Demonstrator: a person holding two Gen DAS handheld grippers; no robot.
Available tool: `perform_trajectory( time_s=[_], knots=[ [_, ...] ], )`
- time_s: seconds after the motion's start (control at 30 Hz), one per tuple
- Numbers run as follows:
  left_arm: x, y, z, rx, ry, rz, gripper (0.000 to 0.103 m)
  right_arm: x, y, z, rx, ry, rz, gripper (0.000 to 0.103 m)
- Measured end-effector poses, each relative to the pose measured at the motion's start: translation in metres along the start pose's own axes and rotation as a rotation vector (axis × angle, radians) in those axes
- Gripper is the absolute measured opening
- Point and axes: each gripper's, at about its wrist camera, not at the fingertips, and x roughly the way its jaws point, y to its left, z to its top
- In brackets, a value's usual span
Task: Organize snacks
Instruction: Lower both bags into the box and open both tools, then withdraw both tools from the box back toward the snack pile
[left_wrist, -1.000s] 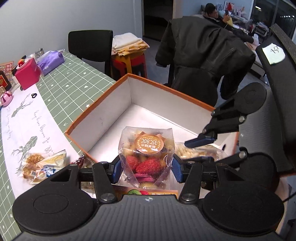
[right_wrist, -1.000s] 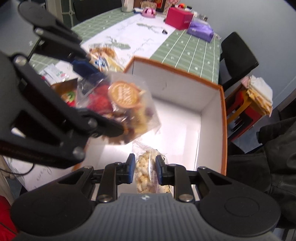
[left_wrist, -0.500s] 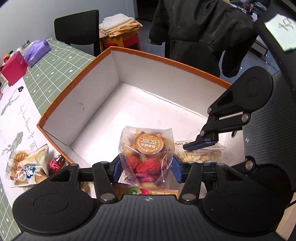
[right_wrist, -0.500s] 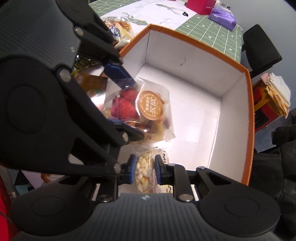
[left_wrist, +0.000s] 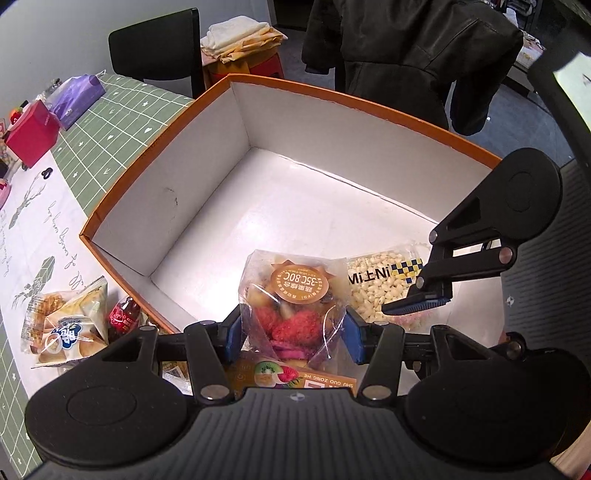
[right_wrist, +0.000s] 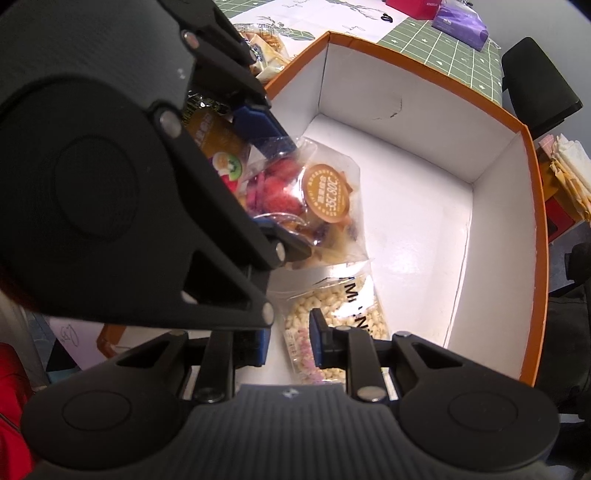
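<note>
Orange-rimmed white box sitting on table, interior mostly bare. Left hand-held gripper clamping dried-fruit pouch inside box's near edge. Right hand-held gripper pinching puffed-grain packet just beside pouch, resting on box floor.

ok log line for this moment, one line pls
left hand-held gripper: shut on dried fruit bag | right hand-held gripper: shut on puffed grain bag | both low inside orange box | neither bag released
</note>
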Motion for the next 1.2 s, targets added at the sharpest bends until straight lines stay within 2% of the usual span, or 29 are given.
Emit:
perform_trajectory(
  time_s=[0.1,0.17,0.3,0.47,0.6,0.7,0.83,1.2],
  knots=[
    [0.001,0.002,-0.001,-0.003,0.005,0.006,0.062,0.001,0.000,0.001,0.008,-0.004,0.001,0.020],
    [0.001,0.002,-0.001,-0.005,-0.002,0.007,0.067,0.000,-0.001,0.002,0.008,-0.009,-0.013,0.028],
    [-0.002,0.002,-0.003,-0.024,-0.022,-0.036,0.071,-0.007,0.000,0.002,0.013,-0.011,-0.031,0.039],
    [-0.011,0.001,-0.004,-0.033,-0.057,-0.042,0.078,-0.015,-0.002,0.002,0.013,-0.012,-0.062,0.046],
    [-0.026,-0.002,-0.005,-0.029,-0.102,-0.054,0.083,-0.020,0.000,0.001,0.006,-0.010,-0.079,0.060],
    [-0.039,-0.004,-0.007,-0.030,-0.132,-0.064,0.083,-0.029,0.005,0.003,-0.008,-0.012,-0.098,0.060],
    [-0.056,-0.006,-0.015,-0.045,-0.166,-0.039,0.083,-0.039,0.008,-0.001,-0.006,-0.044,-0.130,0.062],
    [-0.105,0.011,-0.065,-0.209,-0.282,0.023,0.083,-0.058,0.034,-0.011,0.069,-0.190,-0.227,0.062]
  ],
)
